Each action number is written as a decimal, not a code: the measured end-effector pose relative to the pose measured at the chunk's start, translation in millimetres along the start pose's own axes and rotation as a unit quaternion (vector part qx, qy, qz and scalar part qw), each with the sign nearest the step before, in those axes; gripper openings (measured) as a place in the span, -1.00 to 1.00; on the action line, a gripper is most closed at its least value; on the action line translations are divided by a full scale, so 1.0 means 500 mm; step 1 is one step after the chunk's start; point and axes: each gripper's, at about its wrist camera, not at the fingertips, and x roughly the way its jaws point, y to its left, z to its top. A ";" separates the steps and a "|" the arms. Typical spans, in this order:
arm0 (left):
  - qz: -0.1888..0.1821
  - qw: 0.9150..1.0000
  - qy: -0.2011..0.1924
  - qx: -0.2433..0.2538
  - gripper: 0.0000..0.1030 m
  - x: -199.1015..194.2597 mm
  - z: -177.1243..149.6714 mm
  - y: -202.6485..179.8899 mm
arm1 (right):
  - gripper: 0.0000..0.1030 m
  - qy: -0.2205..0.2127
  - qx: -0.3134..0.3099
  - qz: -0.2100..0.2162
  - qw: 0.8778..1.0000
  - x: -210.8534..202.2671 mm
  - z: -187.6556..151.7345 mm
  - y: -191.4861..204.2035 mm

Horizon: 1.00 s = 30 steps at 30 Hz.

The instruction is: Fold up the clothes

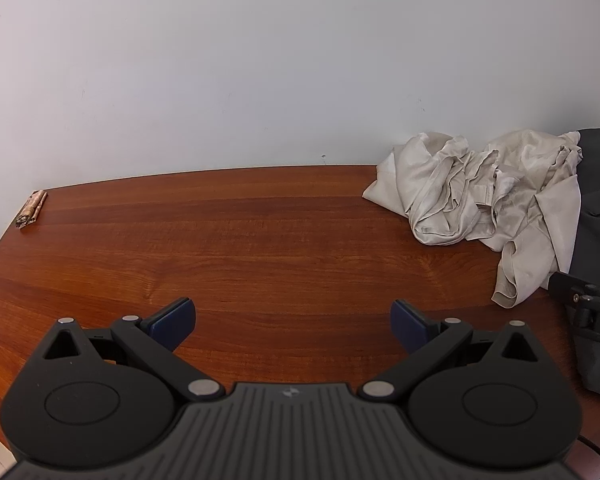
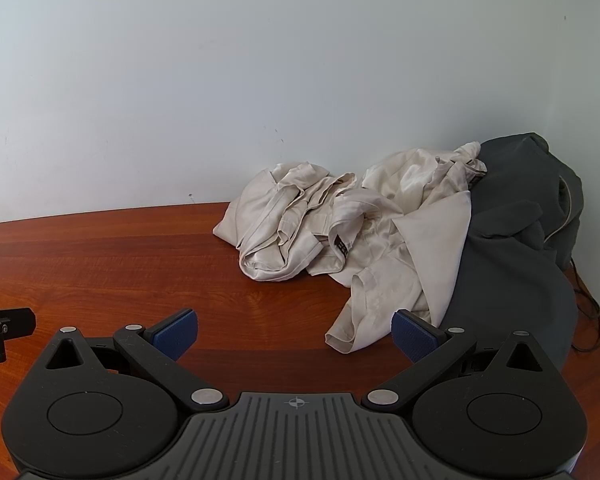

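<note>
Starting with both the left gripper (image 1: 292,324) and the right gripper (image 2: 295,332) spread and empty, I would pinch one hem of the crumpled beige garment (image 2: 340,224), heaped against the dark garment (image 2: 516,256), and drag it onto bare surface (image 2: 120,264).

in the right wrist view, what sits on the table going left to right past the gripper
black tip of the left gripper at the left edge → bare reddish-brown wooden table → crumpled cream satin garment → dark grey garment overlapped by the cream one's right edge → thin black cable at the table's right edge
</note>
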 end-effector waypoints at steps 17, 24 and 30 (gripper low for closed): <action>-0.006 1.000 0.003 0.000 1.00 0.024 -0.003 0.005 | 1.00 0.010 0.008 0.008 1.000 0.028 0.004 -0.017; -0.019 1.000 0.003 -0.012 1.00 0.047 -0.007 0.021 | 0.99 0.009 0.012 0.005 1.000 0.099 0.023 -0.050; -0.023 0.999 -0.001 -0.024 1.00 0.068 0.004 0.038 | 0.92 0.012 0.017 0.005 1.000 0.191 0.059 -0.074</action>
